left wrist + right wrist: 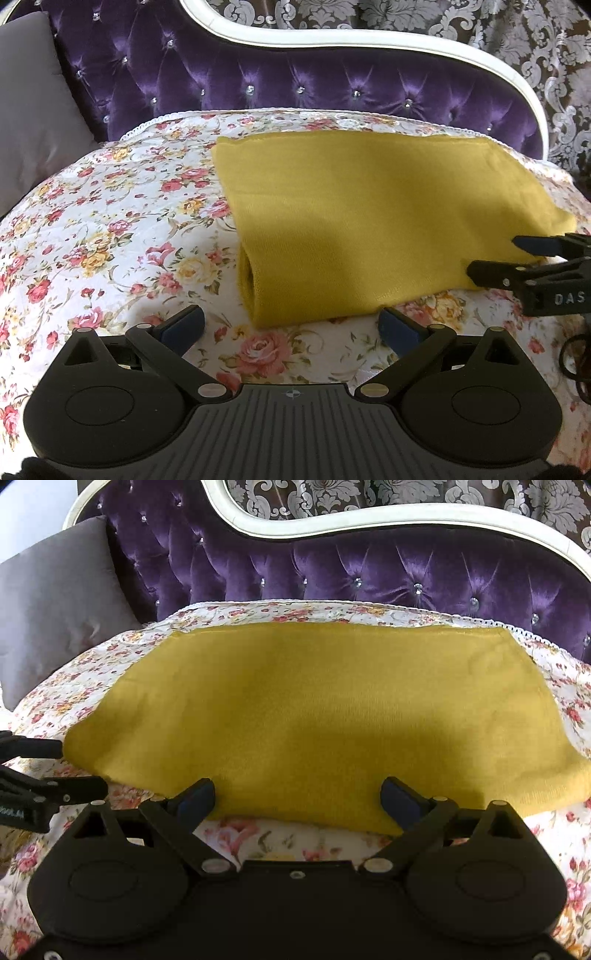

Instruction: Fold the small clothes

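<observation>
**Two open grippers, one soft yellow knit to take by its near edge**

Both grippers stand with their jaws spread wide and hold nothing. The left gripper (291, 325) hovers just short of the near left corner of the yellow cloth (373, 218), and the right gripper (297, 799) sits over the near edge of that same cloth, its blue pads (197, 801) above the fabric but not closed on it.

The cloth lies spread on the floral bedspread (110, 229), in front of the purple tufted headboard (258, 74), with a grey cushion (33, 110) off to the left. It appears already doubled over: in the left wrist view a rounded fold shows at its near left corner, with two layers visible there.

By its look this is a fine knit, light and limp, with no stiffness of its own. It will likely sag and stretch wherever it hangs free, so one pinch alone would let it drape unevenly. It does not look slippery; the padded fingers should bite well on it.

The best holds are probably the two near corners, one per gripper, pinching both layers together. The risk is catching only the top layer, or nipping the bedspread beneath, which lies directly under the edge.
</observation>
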Demonstrator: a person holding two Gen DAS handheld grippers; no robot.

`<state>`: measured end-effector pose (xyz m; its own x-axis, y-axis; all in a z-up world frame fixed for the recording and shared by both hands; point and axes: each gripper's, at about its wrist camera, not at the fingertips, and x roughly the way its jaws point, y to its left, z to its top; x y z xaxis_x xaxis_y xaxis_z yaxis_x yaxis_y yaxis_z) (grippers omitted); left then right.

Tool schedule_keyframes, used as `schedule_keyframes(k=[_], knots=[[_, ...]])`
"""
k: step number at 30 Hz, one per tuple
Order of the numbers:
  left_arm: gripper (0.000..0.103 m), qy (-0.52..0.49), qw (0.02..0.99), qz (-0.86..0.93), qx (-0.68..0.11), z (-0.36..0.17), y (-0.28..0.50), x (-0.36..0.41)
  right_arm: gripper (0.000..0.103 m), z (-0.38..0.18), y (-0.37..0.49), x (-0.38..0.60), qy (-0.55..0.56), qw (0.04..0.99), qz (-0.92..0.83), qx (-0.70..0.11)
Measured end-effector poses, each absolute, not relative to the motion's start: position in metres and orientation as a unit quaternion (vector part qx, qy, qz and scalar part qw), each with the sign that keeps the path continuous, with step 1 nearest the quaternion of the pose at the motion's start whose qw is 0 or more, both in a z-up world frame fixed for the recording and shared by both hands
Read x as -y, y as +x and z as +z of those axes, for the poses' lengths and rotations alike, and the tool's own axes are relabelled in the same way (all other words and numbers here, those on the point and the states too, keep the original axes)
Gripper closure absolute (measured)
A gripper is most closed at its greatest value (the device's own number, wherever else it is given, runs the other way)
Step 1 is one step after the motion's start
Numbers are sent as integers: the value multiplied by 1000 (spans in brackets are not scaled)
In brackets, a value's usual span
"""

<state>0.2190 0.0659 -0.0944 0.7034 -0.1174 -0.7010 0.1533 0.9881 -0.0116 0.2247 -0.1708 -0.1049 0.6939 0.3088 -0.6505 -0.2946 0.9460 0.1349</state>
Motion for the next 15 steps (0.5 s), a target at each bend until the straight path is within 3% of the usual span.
schedule_keyframes(k=[6, 8, 15], knots=[[1, 27, 922, -72, -379, -95, 219, -65, 7, -96, 215, 180, -6, 910, 200, -363], [1, 27, 922, -72, -379, -95, 220, -65, 13, -85, 210, 202, 47, 909, 225, -348], [1, 26, 922, -72, -380, -95, 220, -66, 13, -55, 219, 315, 191, 925, 178, -277]])
